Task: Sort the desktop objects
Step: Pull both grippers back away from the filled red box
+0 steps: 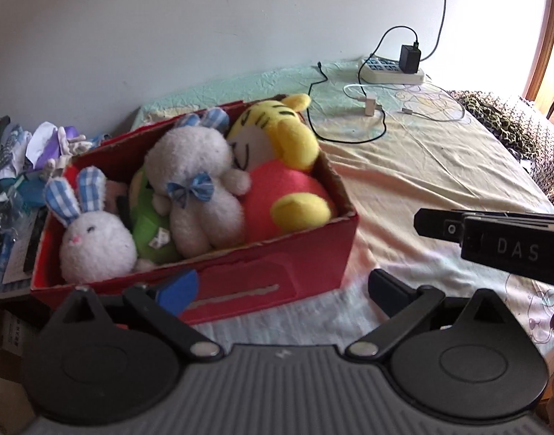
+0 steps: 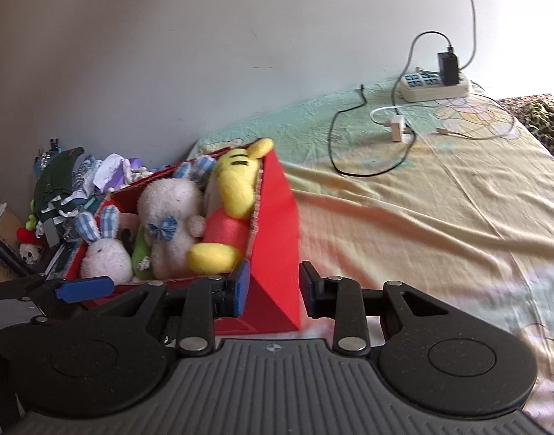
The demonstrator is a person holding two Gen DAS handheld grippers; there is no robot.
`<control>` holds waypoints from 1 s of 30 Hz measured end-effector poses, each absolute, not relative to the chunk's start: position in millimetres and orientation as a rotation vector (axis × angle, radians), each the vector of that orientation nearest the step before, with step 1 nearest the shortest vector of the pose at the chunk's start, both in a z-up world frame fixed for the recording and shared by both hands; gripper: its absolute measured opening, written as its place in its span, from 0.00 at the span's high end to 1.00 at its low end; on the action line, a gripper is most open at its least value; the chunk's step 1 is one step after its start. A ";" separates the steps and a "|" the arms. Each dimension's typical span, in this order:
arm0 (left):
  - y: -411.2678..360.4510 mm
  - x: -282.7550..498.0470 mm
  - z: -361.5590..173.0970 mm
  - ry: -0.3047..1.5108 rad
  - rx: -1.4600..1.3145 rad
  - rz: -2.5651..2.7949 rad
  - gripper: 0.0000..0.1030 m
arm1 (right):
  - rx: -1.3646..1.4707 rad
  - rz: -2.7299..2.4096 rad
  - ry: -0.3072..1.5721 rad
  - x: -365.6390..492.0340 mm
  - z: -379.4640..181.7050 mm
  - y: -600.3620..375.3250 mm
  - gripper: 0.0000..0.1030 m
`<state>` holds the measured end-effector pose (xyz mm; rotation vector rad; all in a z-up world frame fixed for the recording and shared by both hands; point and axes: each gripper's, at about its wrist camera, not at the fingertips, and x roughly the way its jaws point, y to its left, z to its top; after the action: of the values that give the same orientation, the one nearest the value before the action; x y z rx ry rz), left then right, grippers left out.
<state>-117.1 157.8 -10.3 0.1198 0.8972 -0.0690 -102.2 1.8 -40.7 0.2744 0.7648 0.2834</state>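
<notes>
**Clearing the box and lining up the next pick**

1. Tool state. The left gripper (image 1: 280,286) stands wide, with nothing between its fingers. It hangs just in front of the near wall of the red box (image 1: 313,253). The right gripper (image 2: 273,290) is set narrow, with a small gap and nothing pinched. In the left wrist view it sits well to the right of the box, above the sheet (image 1: 422,166).

2. Task items. The box rests on the sheet and is packed. The small rabbit (image 1: 95,246), the large white plush (image 1: 201,195) and the tiger (image 1: 273,134) all lie inside it. The tiger's ear rises above the far rim.

3. Judgement. The plush sorting looks complete. Loose items remain by the wall: a white charger (image 1: 371,106), a black cable (image 1: 309,108) and a power strip (image 1: 389,70).

4. Procedure. Keep both tools clear of the box rim, because a snagged finger may tip the load. Approach the charger from above and grip its body, not its lead. Widen the right tool before the descent. Trailing cables may drag neighbouring items.
</notes>
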 end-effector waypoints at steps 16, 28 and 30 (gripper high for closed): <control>79.8 -108.5 -40.1 1.029 0.160 -0.058 0.02 | 0.233 -0.008 0.888 -117.3 -81.7 -72.2 0.57; 91.2 -111.2 -54.8 1.086 0.161 0.069 0.02 | 0.187 0.031 0.936 -109.2 -97.1 -68.2 0.53; 95.3 -113.6 -57.3 1.091 0.162 0.090 0.01 | 0.185 0.047 0.941 -109.4 -99.1 -64.5 0.52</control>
<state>-113.6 95.3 -57.3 0.1620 1.0914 0.0904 -109.4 -64.5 -99.1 0.1847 0.9412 0.0465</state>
